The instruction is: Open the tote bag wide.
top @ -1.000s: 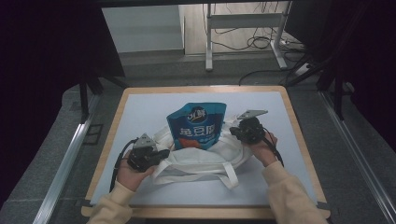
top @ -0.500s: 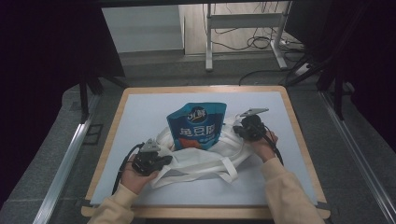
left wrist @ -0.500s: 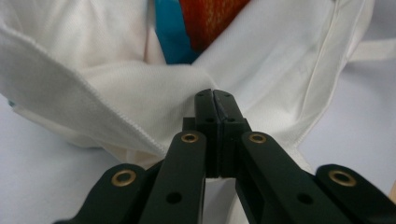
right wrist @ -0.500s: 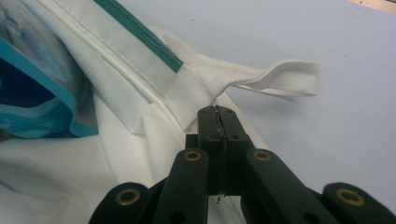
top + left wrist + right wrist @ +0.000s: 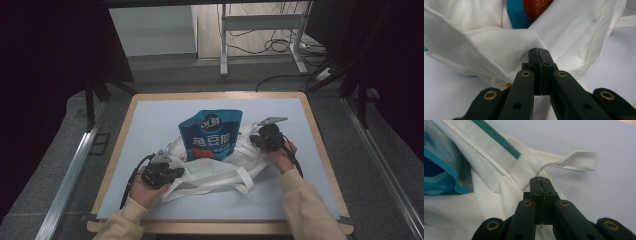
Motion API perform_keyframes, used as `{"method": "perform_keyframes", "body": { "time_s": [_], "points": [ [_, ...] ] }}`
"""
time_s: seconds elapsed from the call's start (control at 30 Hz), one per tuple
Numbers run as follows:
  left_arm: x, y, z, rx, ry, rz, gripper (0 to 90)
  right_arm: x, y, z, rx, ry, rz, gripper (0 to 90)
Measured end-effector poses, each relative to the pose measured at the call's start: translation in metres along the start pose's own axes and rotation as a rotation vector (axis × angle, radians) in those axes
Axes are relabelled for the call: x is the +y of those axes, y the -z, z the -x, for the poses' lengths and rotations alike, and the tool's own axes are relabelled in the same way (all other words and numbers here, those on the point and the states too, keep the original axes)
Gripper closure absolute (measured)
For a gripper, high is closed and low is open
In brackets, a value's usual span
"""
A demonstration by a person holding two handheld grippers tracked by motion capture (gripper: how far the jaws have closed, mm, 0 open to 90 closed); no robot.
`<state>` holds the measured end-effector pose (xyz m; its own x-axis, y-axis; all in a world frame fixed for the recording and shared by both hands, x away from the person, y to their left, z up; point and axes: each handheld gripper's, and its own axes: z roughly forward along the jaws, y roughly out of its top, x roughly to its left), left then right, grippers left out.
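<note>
You had the left gripper (image 5: 172, 172) clamped shut on the white tote bag's (image 5: 215, 170) near-left rim, so the mouth stayed spread around the blue snack pouch (image 5: 210, 135) standing mid-mat. Your right gripper (image 5: 256, 140) was pinched tight on the rim by a handle (image 5: 574, 161), holding that side taut.

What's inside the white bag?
A blue snack pouch sticks out of the white bag; its lower part sits inside, hidden by the cloth. Anything deeper in the bag is covered too.
</note>
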<state>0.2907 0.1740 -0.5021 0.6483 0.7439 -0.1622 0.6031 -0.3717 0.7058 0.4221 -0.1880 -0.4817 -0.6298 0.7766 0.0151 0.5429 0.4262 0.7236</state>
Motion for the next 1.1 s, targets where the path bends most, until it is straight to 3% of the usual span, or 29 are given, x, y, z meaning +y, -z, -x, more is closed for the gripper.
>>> {"method": "perform_keyframes", "body": {
  "time_s": [0.13,0.3,0.57,0.73,0.97,1.1],
  "points": [
    [0.003,0.001,-0.001,0.0,0.005,0.019,89.6,0.001,0.003,0.0,0.008,0.013,0.011,88.7],
    [0.006,0.006,0.0,0.0,0.003,0.057,89.4,0.002,0.015,-0.001,0.035,0.008,0.061,85.8],
    [0.005,0.025,-0.002,0.025,0.015,0.132,88.4,0.002,0.046,-0.01,0.068,0.018,0.161,85.8],
    [0.001,0.04,-0.009,0.05,0.049,0.2,84.1,-0.006,0.068,-0.014,0.082,0.032,0.225,83.0],
    [-0.011,0.054,-0.021,0.109,0.098,0.251,69.1,-0.026,0.092,-0.018,0.088,0.042,0.29,58.7],
    [-0.015,0.059,-0.027,0.126,0.122,0.264,61.6,-0.04,0.104,-0.017,0.079,0.03,0.311,51.0]
  ]
}}
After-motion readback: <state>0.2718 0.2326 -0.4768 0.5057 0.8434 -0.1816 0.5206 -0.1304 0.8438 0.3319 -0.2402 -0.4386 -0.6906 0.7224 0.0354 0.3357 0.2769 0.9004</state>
